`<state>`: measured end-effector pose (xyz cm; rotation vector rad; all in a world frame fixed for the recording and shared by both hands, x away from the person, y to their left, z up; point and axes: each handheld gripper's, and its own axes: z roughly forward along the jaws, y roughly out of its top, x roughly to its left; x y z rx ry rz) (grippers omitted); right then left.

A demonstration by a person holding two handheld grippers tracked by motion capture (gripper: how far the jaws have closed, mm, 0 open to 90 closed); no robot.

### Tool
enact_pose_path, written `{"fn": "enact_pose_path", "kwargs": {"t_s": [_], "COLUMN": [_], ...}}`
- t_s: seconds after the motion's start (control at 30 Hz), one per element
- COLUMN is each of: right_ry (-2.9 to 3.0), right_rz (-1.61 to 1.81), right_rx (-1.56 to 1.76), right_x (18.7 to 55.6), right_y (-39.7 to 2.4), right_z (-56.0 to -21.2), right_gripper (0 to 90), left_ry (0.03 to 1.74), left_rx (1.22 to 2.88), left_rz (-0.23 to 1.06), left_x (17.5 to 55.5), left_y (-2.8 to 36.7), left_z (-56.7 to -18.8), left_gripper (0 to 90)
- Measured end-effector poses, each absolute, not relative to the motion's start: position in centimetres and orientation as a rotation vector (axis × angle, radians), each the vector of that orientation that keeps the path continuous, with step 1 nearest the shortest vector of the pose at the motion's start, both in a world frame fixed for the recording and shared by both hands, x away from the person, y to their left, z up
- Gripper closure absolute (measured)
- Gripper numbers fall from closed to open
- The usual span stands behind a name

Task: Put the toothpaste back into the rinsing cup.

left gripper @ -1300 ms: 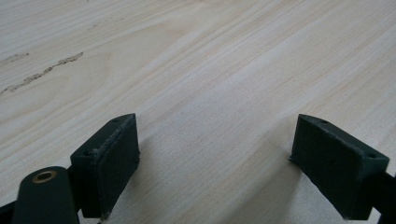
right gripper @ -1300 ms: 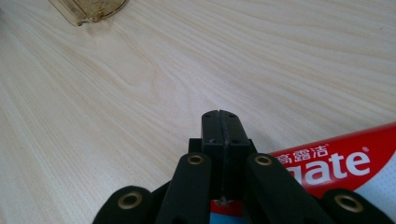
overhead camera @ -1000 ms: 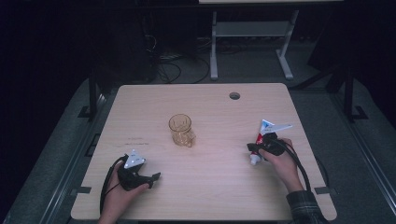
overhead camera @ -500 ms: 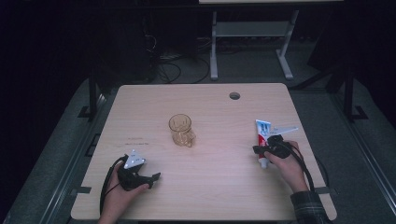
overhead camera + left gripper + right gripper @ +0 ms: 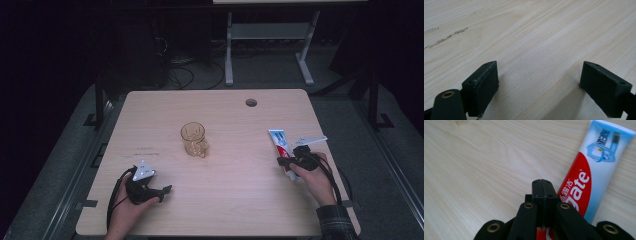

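A red, white and blue toothpaste tube (image 5: pixel 278 140) lies flat on the right side of the wooden table (image 5: pixel 235 210). My right gripper (image 5: pixel 283 161) is at the tube's near end. In the right gripper view its jaws (image 5: pixel 543 187) are shut flush together with nothing visible between the pads, and the tube (image 5: pixel 596 162) runs beside them on the right and passes under them. My left gripper (image 5: pixel 164 191) rests at the near left of the table. It stands open (image 5: pixel 539 85) over bare wood. A clear glass mug (image 5: pixel 194 140) stands upright mid-table.
A round cable hole (image 5: pixel 251 102) sits near the table's far edge. Beyond the table stands a white metal frame (image 5: pixel 270 37) on a dark floor with cables. Bare wood stretches between the mug and both hands.
My right hand has shifted slightly right and toward the near edge, and the tube now lies straighter, pointing away. The left hand and the mug have not moved.
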<state>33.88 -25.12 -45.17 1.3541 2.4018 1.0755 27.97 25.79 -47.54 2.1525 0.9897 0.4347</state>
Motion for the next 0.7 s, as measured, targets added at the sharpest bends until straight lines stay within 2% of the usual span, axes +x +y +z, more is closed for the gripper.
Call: {"fn": "enact_pose_path", "kwargs": {"t_s": [0.7], "right_ry": [2.37], "right_rz": [1.083], "right_rx": [1.377], "right_x": [33.6], "right_y": [-27.2], "right_z": [-44.6], "right_gripper": [89.6], "left_ry": [0.988], "left_rx": [2.153], "left_rz": [0.434], "left_x": [27.9], "left_y": [25.8], "left_z": [-47.5], "left_gripper": [14.0]}}
